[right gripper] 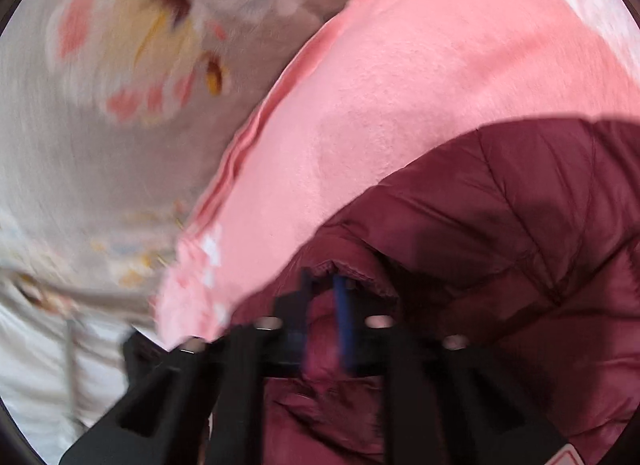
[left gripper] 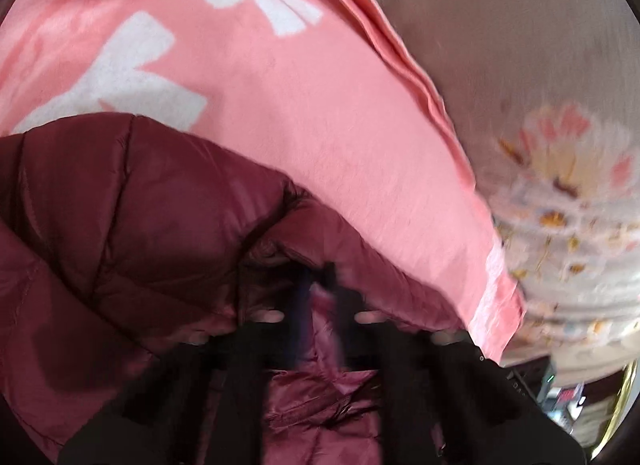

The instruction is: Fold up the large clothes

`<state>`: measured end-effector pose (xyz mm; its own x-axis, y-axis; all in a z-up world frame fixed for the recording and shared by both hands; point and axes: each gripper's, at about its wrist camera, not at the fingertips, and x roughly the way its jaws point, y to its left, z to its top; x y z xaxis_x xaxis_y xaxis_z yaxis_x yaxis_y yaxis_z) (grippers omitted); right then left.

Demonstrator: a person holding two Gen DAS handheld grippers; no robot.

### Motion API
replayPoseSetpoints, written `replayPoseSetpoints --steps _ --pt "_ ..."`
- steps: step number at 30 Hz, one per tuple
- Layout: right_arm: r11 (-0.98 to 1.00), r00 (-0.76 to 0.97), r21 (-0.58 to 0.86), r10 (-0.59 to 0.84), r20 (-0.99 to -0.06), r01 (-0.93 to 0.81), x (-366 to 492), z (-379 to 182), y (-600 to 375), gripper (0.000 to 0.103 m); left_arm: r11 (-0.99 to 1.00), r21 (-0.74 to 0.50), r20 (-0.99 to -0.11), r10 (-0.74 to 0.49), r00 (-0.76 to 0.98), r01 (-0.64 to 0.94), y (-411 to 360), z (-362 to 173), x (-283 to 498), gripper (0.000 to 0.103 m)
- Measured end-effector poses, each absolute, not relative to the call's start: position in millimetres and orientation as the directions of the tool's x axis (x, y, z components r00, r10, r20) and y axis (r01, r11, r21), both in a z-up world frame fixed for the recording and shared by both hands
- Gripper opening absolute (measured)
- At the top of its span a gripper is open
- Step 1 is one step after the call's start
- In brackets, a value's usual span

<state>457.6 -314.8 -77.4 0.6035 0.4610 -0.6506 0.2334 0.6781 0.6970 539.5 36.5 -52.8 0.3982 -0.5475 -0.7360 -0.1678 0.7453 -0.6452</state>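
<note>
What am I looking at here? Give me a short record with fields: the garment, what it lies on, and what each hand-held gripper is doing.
garment: maroon quilted jacket, puffy and shiny
under it: pink blanket with white bow shapes
beneath that: pale floral bedcover, blurred
left hand-held gripper: shut on a fold of the jacket
right hand-held gripper: shut on the jacket's stitched edge
fold progress: cannot tell; only part of the jacket shows in either view
picture quality: motion blur, strongest at the edges
</note>
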Motion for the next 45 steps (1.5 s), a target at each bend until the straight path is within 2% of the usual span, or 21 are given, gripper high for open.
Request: replayPoseSetpoints --steps 7,11,14,19,25,28,30,31,33,35,36,40,42,45 --pt "0.916 0.583 0.400 0.304 -0.753 0.039 435 -76 -287 0.002 0.833 -0.551 -0.748 -0.519 0.414 0.048 25 -41 500 0.002" --pt "0.943 0.579 0.332 0.263 -0.772 0.014 433 -93 -280 0.002 0.876 -0.465 -0.772 -0.472 0.426 0.127 15 -57 487 0.002" --pt "0.958 0.586 0.287 0.231 -0.777 0.002 431 -101 -274 0.001 0.881 -0.447 -0.764 -0.465 0.448 0.154 13 -68 483 0.002" --pt "0.958 0.601 0.286 0.220 -0.768 0.015 432 -107 -272 0.000 0.865 -0.472 -0.732 -0.491 0.473 0.168 18 -78 481 0.002" --pt "0.968 0.607 0.249 0.190 -0.772 0.013 428 -106 -270 0.000 0.887 -0.412 -0.715 -0.456 0.530 0.209 12 -78 474 0.003" --pt "0.960 0.606 0.281 0.218 -0.765 0.011 428 -105 -273 0.000 0.890 -0.404 -0.707 -0.450 0.545 0.211 12 -78 473 0.003" --pt "0.944 0.596 0.330 0.260 -0.760 0.009 425 -101 -279 0.004 0.885 -0.413 -0.694 -0.457 0.556 0.212 14 -76 471 0.004" --pt "0.936 0.597 0.351 0.271 -0.755 0.018 419 -96 -283 0.007 0.884 -0.417 -0.688 -0.460 0.562 0.213 18 -74 469 0.006" --pt "0.924 0.616 0.381 0.280 -0.737 0.035 402 -83 -289 0.019 0.886 -0.414 -0.678 -0.454 0.578 0.210 24 -65 460 0.017" --pt "0.922 0.648 0.385 0.269 -0.713 0.040 386 -65 -294 0.022 0.892 -0.399 -0.665 -0.441 0.603 0.211 31 -49 446 0.040" --pt "0.925 0.660 0.378 0.257 -0.706 0.044 383 -57 -294 0.022 0.896 -0.385 -0.647 -0.434 0.627 0.222 35 -37 438 0.043" --pt "0.920 0.714 0.388 0.231 -0.661 0.062 395 -34 -285 0.021 0.916 -0.349 -0.612 -0.384 0.691 0.200 30 1 444 0.044" --pt "0.935 0.724 0.348 0.191 -0.663 0.072 408 -36 -273 0.016 0.910 -0.381 -0.601 -0.378 0.704 0.163 24 11 461 0.044" --pt "0.957 0.707 0.276 0.138 -0.694 0.084 430 -53 -256 0.012 0.930 -0.357 -0.643 -0.315 0.698 0.091 11 1 488 0.044"
